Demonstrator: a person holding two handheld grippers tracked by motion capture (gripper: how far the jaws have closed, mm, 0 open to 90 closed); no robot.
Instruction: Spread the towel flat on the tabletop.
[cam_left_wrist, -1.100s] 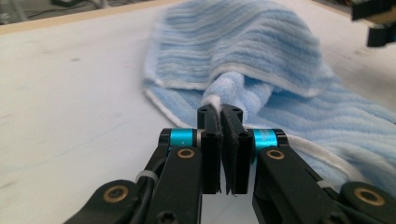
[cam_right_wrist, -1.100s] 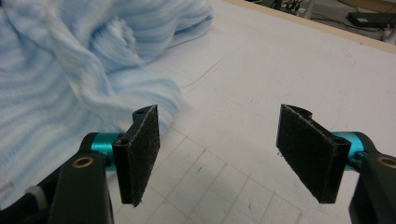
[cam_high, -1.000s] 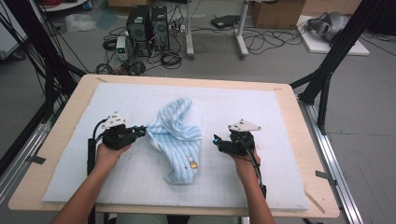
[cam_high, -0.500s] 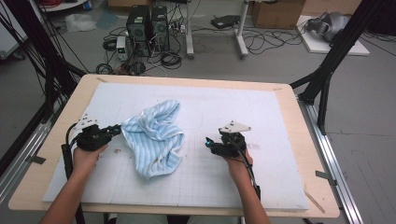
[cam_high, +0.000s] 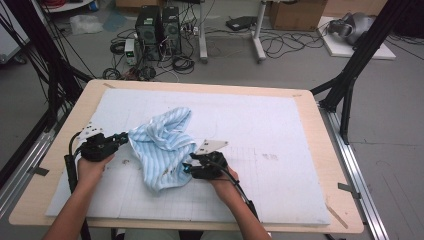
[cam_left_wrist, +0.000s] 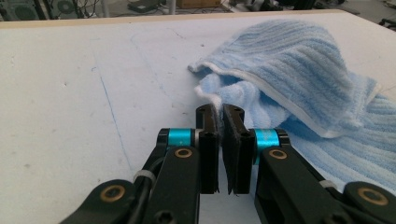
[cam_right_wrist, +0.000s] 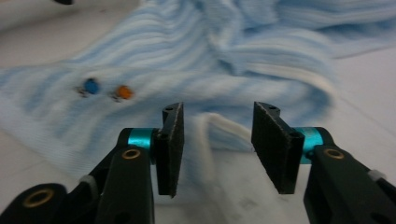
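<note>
One towel (cam_high: 162, 145), two tongs, one table (cam_high: 305, 100)

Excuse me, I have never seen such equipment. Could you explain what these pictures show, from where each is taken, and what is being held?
A person sits at a table and holds a hand tool with two black jaws in each hand. One picture looks down from above; the other two come from small cameras riding on the tools. On the white mat lies a crumpled blue striped towel. The left gripper is shut on the towel's white hem, pinching it. The right gripper has come to the towel's near edge; its jaws have just been closing, with the hem between them, but the pads do not yet press it.
</note>
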